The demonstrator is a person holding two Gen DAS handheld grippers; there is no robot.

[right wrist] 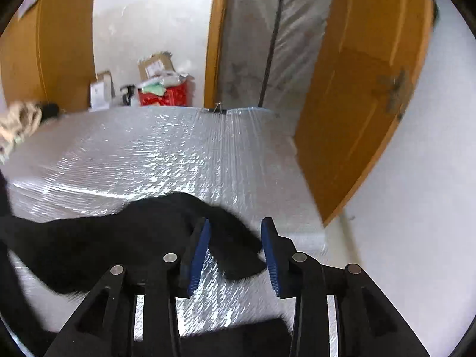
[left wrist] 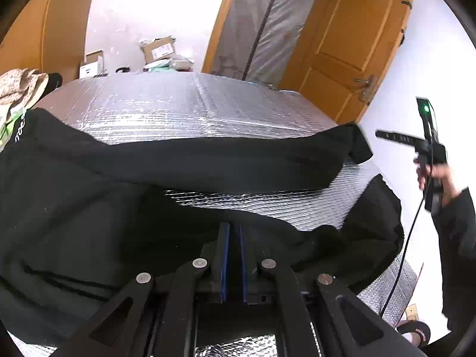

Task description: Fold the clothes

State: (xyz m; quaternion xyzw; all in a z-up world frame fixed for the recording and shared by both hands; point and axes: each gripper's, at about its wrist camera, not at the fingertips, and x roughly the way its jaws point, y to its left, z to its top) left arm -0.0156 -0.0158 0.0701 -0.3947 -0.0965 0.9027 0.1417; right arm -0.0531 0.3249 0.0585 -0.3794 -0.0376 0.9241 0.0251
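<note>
A black garment [left wrist: 89, 208] lies spread over the silver foil-covered table [left wrist: 184, 104], one sleeve [left wrist: 238, 160] stretched to the right. My left gripper [left wrist: 233, 238] is shut on the garment's near edge, its blue pads close together with dark cloth bunched around them. At the right of the left wrist view a hand holds my right gripper [left wrist: 386, 135] in the air above the table's edge. In the right wrist view my right gripper [right wrist: 236, 238] stands open. The sleeve end [right wrist: 232, 255] lies on the foil below the gap, and neither pad touches it.
A pile of light clothes [left wrist: 17, 89] sits at the table's far left corner. Cardboard boxes [right wrist: 154, 65] and a red crate [right wrist: 169, 96] stand beyond the far edge. An open wooden door [left wrist: 351, 38] is at the right. A black cable [left wrist: 401, 261] hangs from the right gripper.
</note>
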